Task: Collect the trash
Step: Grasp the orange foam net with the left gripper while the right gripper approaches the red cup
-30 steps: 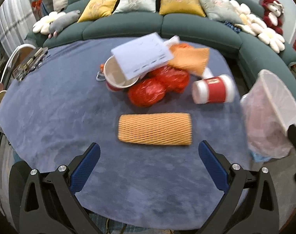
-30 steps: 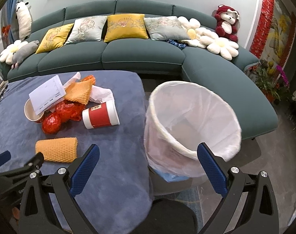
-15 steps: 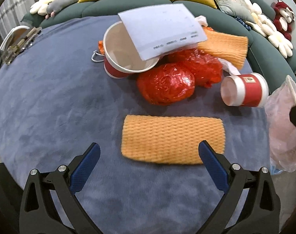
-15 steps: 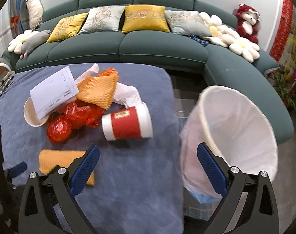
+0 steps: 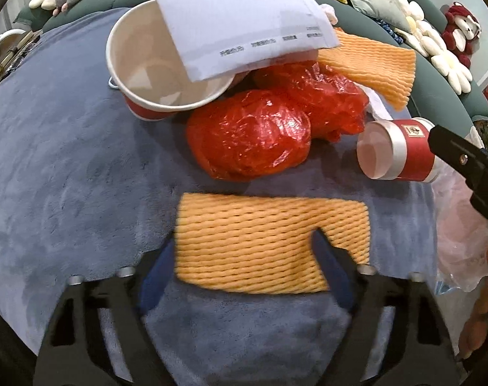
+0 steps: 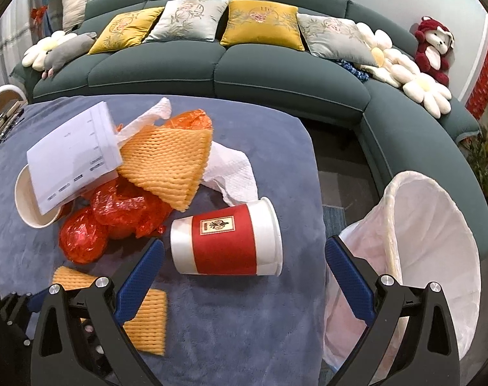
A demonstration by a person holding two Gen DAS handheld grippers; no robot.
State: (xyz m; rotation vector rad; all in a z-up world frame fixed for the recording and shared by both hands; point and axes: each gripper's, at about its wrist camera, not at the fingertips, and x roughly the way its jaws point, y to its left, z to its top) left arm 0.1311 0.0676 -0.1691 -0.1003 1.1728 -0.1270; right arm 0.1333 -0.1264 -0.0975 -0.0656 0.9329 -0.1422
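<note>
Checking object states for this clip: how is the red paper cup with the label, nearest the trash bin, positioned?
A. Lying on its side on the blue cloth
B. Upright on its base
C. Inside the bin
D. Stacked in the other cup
A: the red paper cup lies on its side on the blue cloth, outside the trash bin.

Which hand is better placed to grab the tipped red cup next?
Right. The right gripper hovers with open jaws straddling the tipped red cup, bin beside it. The left gripper has been closing around the orange foam sleeve.
</note>
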